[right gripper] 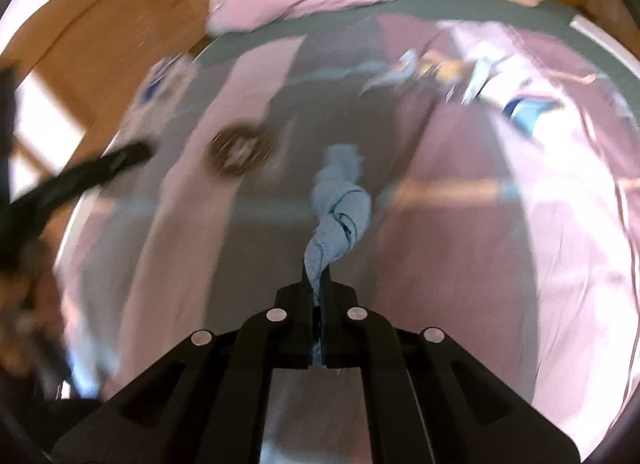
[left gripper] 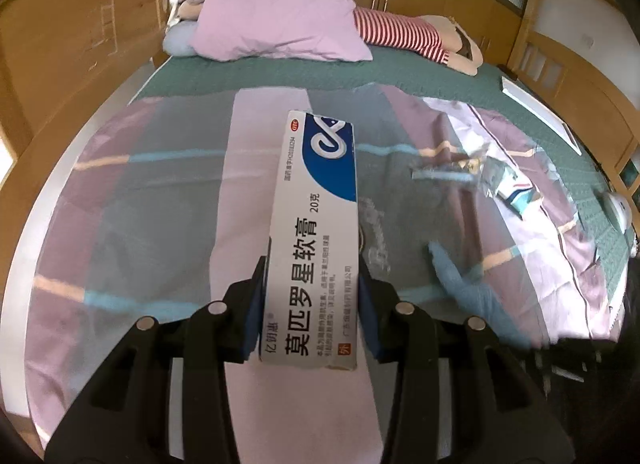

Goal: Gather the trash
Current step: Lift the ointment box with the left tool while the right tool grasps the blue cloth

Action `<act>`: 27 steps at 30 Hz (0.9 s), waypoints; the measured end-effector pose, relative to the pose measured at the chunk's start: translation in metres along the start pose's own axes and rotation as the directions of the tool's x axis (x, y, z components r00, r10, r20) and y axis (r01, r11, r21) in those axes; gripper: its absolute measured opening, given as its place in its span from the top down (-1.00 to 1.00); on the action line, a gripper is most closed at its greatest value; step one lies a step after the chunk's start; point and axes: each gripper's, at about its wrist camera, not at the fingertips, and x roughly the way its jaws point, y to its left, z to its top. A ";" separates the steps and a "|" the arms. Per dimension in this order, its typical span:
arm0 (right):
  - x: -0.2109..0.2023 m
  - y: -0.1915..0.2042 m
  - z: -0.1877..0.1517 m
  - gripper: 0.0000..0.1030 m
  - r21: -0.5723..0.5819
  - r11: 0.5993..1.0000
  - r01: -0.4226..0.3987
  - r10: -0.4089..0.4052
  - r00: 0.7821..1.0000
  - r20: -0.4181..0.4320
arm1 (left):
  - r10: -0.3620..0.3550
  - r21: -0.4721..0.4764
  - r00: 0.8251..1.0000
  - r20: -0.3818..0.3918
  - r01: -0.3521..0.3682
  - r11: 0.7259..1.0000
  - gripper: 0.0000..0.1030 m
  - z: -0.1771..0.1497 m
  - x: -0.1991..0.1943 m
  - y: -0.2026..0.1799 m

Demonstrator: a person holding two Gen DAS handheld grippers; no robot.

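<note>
Striped purple bedding [left gripper: 168,184] covers the bed, where the left tongs [left gripper: 312,304] grip one white-and-blue ointment box [left gripper: 318,240] held lengthwise above it, and the right tongs [right gripper: 318,284], pressed nearly together, pinch one twisted blue cloth [right gripper: 338,208].

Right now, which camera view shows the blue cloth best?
The right wrist view: the blue cloth hangs twisted from the shut right gripper, centred and fairly sharp. The left wrist view shows only a blurred part of it at the right.
</note>
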 end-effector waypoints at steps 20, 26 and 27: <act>0.050 0.040 -0.001 0.41 -0.176 0.971 0.159 -0.160 0.987 0.012 | 0.071 0.031 0.993 0.094 -0.075 0.997 0.19 -0.009 -0.033 0.009; 0.029 0.043 -0.005 0.46 -0.162 0.975 0.150 -0.141 0.988 0.064 | 0.117 0.069 0.982 0.150 -0.129 0.989 0.19 -0.007 -0.045 0.003; 0.023 0.045 -0.004 0.46 -0.157 0.976 0.150 -0.138 0.987 0.084 | 0.121 0.071 0.980 0.158 -0.134 0.988 0.19 -0.007 -0.047 0.002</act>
